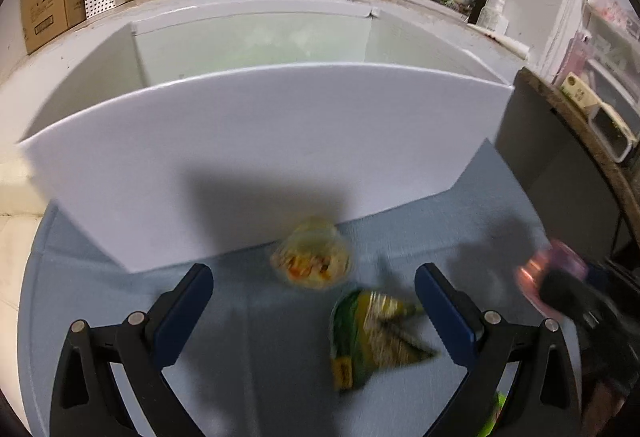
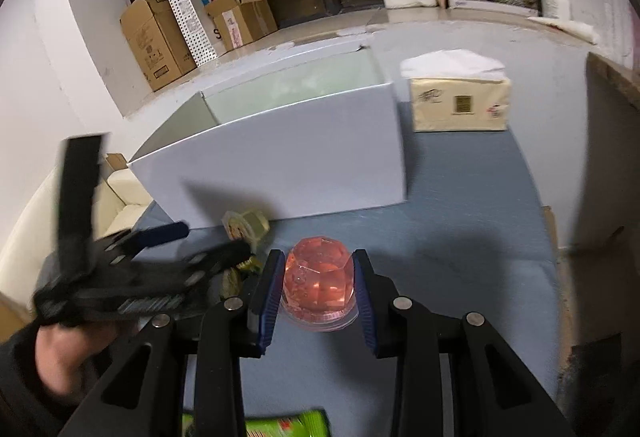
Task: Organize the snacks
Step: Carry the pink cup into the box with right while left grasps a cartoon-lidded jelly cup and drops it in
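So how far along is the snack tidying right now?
Early, by the look of it. The white box shows no snacks inside. The right tool grips a pink jelly cup. The left tool is open over a yellow jelly cup and green packet, both still on the table.

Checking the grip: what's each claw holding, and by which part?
Right claw grips the pink jelly cup by its sides. Left claw is open, holding nothing.
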`<state>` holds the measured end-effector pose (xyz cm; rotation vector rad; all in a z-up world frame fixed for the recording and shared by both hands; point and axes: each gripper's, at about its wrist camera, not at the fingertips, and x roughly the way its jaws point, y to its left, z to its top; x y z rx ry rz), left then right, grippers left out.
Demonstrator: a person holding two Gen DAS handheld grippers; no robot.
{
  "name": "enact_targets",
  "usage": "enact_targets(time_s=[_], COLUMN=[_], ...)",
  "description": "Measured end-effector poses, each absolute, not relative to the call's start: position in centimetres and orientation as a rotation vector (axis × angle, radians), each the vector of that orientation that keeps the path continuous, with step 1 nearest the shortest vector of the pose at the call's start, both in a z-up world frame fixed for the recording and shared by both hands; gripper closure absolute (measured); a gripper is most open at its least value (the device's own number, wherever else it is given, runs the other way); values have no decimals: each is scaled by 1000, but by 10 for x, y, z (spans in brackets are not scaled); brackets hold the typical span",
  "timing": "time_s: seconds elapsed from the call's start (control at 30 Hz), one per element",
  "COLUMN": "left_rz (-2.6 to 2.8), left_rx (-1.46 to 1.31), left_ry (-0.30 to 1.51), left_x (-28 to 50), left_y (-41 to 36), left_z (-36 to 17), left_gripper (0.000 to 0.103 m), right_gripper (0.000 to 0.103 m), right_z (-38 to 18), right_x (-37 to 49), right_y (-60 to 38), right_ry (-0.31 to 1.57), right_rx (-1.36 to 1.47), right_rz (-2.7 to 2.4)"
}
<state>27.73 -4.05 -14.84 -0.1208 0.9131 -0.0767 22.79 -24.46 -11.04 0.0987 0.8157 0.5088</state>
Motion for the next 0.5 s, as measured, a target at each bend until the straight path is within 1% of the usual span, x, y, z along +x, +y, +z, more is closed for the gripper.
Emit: enact_targets(time_s=[0.1, 0.13, 0.17, 0.2, 0.23, 0.5], left_rz=[-72, -69, -63, -57, -61, -132], left_rx=[-115, -112, -108, -106, -107, -101], left_ry=[920, 921, 927, 940, 953, 899], left_x=[289, 291, 294, 296, 298, 273], left_y=[-45, -46, -46, -46, -46, -41], left_z=[-156, -159, -161, -164, -168, -156], left_gripper=[2, 8, 22, 33, 51, 51], right_gripper=[66, 66, 66, 66, 66, 66], right_z=[-108, -108, -108, -107, -107, -104], right_x=[219, 217, 216, 214, 212, 208], right_y=[-257, -260, -263, -266, -268, -270], right_ry=[807, 807, 806, 805, 801, 786], right_rx=[101, 107, 117, 123, 124, 150], right_rz=[500, 501, 502, 503, 502, 525])
